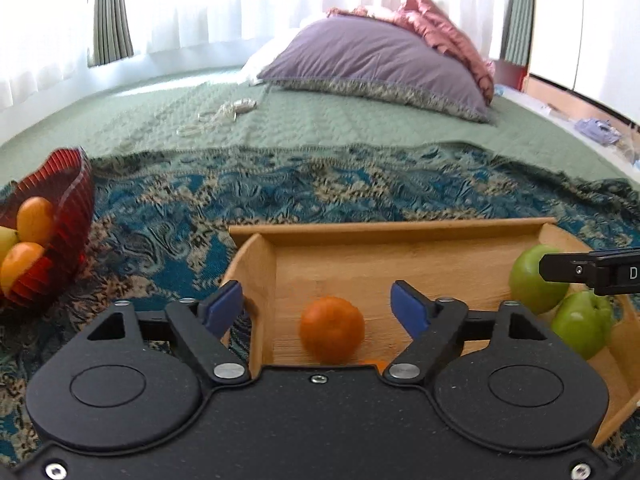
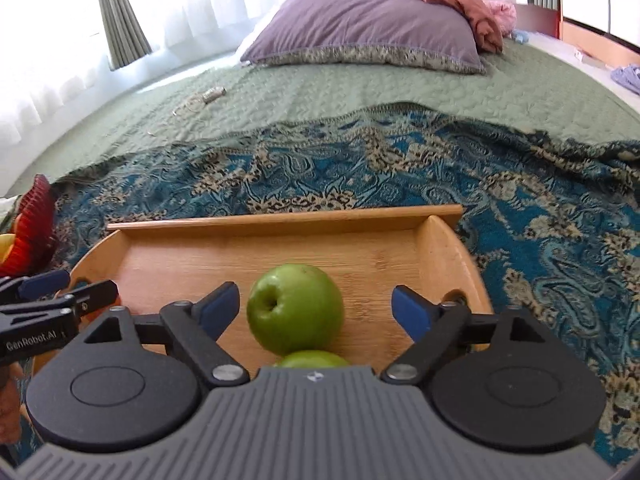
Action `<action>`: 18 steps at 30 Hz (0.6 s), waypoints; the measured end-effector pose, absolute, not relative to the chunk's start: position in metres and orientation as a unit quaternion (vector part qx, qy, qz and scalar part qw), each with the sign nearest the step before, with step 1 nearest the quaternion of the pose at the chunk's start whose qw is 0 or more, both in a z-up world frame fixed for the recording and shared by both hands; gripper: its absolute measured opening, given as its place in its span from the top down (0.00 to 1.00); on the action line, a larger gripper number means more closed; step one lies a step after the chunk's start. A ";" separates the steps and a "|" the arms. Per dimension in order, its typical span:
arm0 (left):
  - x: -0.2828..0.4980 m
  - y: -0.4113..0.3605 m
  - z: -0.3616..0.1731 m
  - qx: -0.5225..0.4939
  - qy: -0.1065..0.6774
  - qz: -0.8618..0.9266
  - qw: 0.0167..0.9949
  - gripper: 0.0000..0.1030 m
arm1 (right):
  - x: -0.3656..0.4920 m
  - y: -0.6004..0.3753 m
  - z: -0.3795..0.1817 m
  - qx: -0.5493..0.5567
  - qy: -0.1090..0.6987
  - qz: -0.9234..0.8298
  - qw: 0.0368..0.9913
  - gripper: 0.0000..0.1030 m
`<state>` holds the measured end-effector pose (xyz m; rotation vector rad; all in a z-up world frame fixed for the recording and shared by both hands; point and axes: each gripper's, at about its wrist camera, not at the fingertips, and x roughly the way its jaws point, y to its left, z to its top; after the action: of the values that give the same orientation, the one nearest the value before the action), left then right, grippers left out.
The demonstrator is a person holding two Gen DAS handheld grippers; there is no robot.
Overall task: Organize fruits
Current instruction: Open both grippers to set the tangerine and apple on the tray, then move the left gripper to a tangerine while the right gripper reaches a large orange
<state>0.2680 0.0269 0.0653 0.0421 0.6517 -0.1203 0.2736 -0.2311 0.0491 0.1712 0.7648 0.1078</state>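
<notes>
A wooden tray (image 1: 400, 236) lies on a blue patterned blanket. In the left wrist view my left gripper (image 1: 316, 308) is open over the tray's left end, with an orange (image 1: 332, 328) on the tray floor between its blue pads, untouched. A second orange (image 1: 374, 364) peeks out below it. Two green apples (image 1: 536, 280) (image 1: 580, 326) lie at the tray's right end. In the right wrist view my right gripper (image 2: 316, 310) is open around the upper green apple (image 2: 295, 306), pads apart from it; the second apple (image 2: 316, 359) lies just below. The tray rim (image 2: 280, 220) shows beyond.
A red ribbed bowl (image 1: 68, 216) with oranges and a yellow-green fruit stands left of the tray; its edge shows in the right wrist view (image 2: 34, 224). A purple pillow (image 1: 376, 60) and a cable (image 1: 224, 114) lie farther up the green bedspread.
</notes>
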 end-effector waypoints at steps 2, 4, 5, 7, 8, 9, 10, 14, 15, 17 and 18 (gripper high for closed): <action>0.255 0.029 0.072 0.020 0.309 -0.068 0.948 0.12 | 0.263 -0.234 0.054 0.082 0.358 0.057 0.928 0.07; 0.241 0.030 0.076 0.021 0.300 -0.075 0.951 0.09 | 0.249 -0.236 0.059 0.083 0.340 0.067 0.934 0.04; 0.233 0.030 0.078 0.022 0.296 -0.077 0.952 0.08 | 0.243 -0.237 0.062 0.085 0.332 0.074 0.937 0.02; 0.215 0.031 0.080 0.025 0.290 -0.079 0.953 0.07 | 0.226 -0.237 0.065 0.085 0.310 0.089 0.943 0.00; 0.206 0.032 0.080 0.026 0.288 -0.079 0.954 0.07 | 0.216 -0.237 0.066 0.084 0.300 0.095 0.946 0.00; 0.196 0.033 0.079 0.025 0.285 -0.080 0.955 0.07 | 0.209 -0.236 0.067 0.084 0.291 0.099 0.948 0.00; 0.187 0.034 0.077 0.026 0.285 -0.081 0.955 0.07 | 0.200 -0.235 0.067 0.083 0.283 0.104 0.950 0.00; 0.151 0.038 0.069 0.029 0.282 -0.075 0.956 0.07 | 0.163 -0.232 0.062 0.080 0.253 0.117 0.957 0.00; 0.142 0.039 0.067 0.026 0.281 -0.071 0.957 0.07 | 0.155 -0.230 0.060 0.076 0.249 0.118 0.958 0.00; 0.125 0.041 0.064 0.021 0.278 -0.066 0.958 0.07 | 0.138 -0.225 0.055 0.061 0.238 0.118 0.962 0.00; 0.115 0.042 0.062 0.020 0.275 -0.067 0.959 0.07 | 0.130 -0.223 0.053 0.054 0.232 0.118 0.964 0.00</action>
<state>0.1148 0.0420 0.0617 0.0409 0.5578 -0.1351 0.1298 -0.2232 0.0532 0.1095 0.4704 0.2391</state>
